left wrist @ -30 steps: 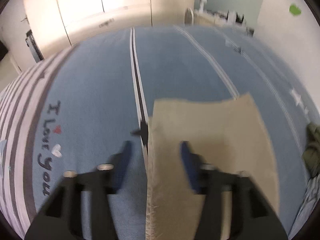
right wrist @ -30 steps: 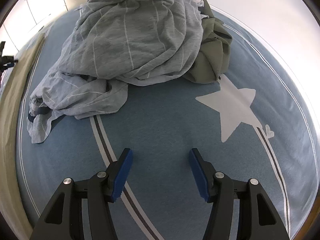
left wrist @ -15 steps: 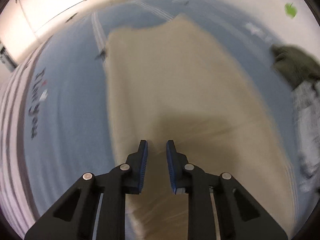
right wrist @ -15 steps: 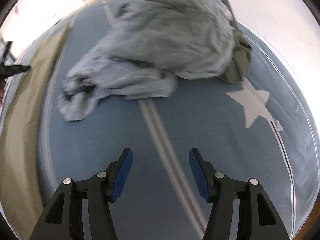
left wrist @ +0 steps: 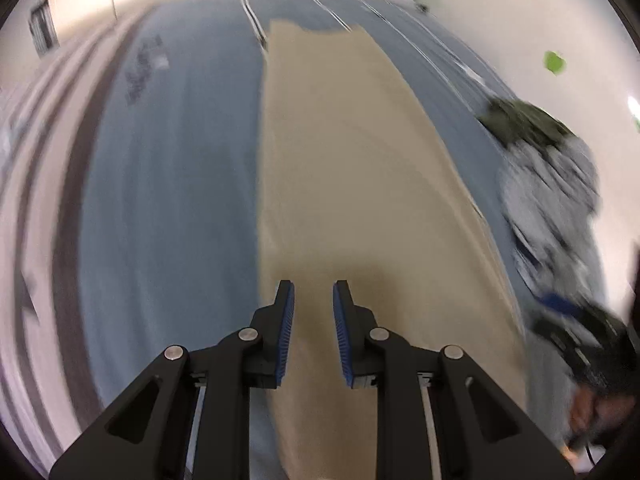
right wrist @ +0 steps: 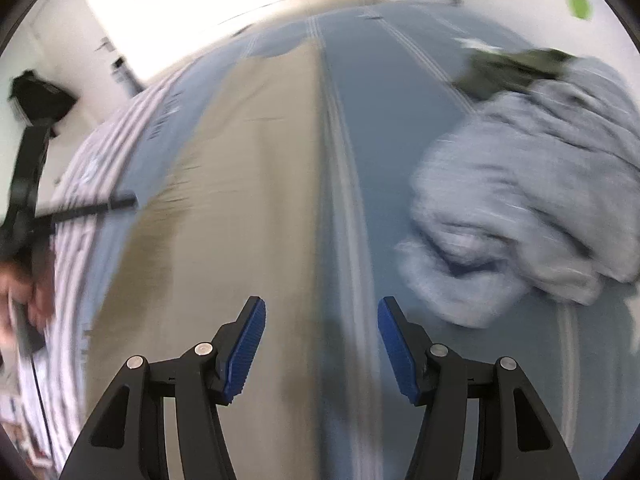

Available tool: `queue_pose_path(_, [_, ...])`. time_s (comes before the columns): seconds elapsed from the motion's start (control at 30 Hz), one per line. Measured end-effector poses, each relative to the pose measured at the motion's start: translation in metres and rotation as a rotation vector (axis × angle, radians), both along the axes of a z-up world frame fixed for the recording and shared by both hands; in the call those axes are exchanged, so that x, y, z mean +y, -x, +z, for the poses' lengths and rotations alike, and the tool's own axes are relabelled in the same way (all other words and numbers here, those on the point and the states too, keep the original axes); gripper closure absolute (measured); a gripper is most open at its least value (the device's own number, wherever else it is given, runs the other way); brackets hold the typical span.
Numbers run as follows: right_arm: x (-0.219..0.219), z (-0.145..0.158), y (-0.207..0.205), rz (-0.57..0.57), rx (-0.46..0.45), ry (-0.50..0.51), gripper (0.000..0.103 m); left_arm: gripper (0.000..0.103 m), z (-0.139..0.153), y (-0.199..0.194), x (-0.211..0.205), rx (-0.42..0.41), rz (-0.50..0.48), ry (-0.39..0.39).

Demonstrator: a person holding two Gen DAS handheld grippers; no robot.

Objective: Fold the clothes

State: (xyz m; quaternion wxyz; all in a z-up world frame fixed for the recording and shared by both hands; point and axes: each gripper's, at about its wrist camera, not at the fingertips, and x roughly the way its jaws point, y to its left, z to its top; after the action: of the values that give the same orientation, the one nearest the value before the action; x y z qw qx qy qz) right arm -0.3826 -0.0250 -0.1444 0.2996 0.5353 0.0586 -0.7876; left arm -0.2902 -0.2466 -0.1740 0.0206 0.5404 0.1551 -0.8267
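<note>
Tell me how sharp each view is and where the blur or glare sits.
Left wrist view: left gripper crisp, beige cloth and blue bedspread smeared by motion. Right wrist view: right gripper sharp, grey clothes pile streaked, the top left washed out by glare; both bowed by fisheye.

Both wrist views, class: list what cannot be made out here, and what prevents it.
- Lettering on the blue bedspread: left view, smeared by motion blur.
- Near end of the tan cloth: left view, cut off behind the left tool.
- Grey garment pile: right view, blurred; separate items indistinguishable.
</note>
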Motion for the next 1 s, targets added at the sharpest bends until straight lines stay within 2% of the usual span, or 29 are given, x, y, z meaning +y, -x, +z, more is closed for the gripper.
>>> queue_pose_path(0.1, [-0.029, -0.023, 0.003, 0.055, 0.008, -0.082, 0.048, 0.086, -0.025, -0.028, 0.014, -0.062, -0.024, 0.036])
queue_pose_path(0.13, [-0.034, -0.034, 0.008, 0.052, 0.021, -0.125, 0.049, 0.086, -0.037, -0.036, 0.01, -0.084, -0.004, 0.068])
queue_pose_path(0.2, [-0.032, -0.05, 0.019, 0.011, 0.015, -0.164, 0.049, 0.086, -0.044, -0.052, -0.004, -0.087, 0.066, 0.07])
queue_pose_path(0.27, [-0.022, -0.052, 0.025, -0.045, 0.003, -0.158, 0.05, 0.086, -0.038, -0.067, -0.022, -0.06, 0.157, 0.06])
queue_pose_path(0.33, [-0.007, -0.043, 0.021, -0.1, 0.026, -0.16, 0.05, 0.086, -0.025, -0.086, -0.028, -0.046, 0.205, 0.041])
queue_pose_path(0.47, [0.014, -0.019, -0.008, -0.105, 0.021, -0.092, 0.05, 0.086, 0.001, -0.124, -0.01, -0.033, 0.195, -0.017])
queue_pose_path(0.57, [0.022, -0.009, -0.046, -0.044, 0.004, -0.056, 0.05, 0.085, 0.011, -0.154, 0.017, -0.042, 0.163, -0.079])
queue_pose_path(0.67, [0.023, -0.023, -0.075, 0.018, -0.039, -0.065, 0.05, 0.078, 0.009, -0.182, 0.042, -0.072, 0.132, -0.047])
queue_pose_path(0.83, [0.032, -0.068, -0.107, 0.035, -0.108, -0.159, 0.049, 0.074, -0.022, -0.218, 0.046, -0.157, 0.193, -0.069])
queue_pose_path(0.93, [0.041, -0.07, -0.113, 0.027, -0.1, -0.143, 0.049, 0.072, -0.022, -0.228, 0.045, -0.121, 0.22, -0.128])
queue_pose_path(0.97, [0.043, -0.068, -0.115, 0.027, -0.099, -0.139, 0.049, 0.069, -0.02, -0.229, 0.045, -0.102, 0.225, -0.153])
queue_pose_path(1.0, [0.045, -0.066, -0.116, 0.026, -0.098, -0.135, 0.049, 0.062, -0.017, -0.228, 0.046, -0.084, 0.218, -0.164])
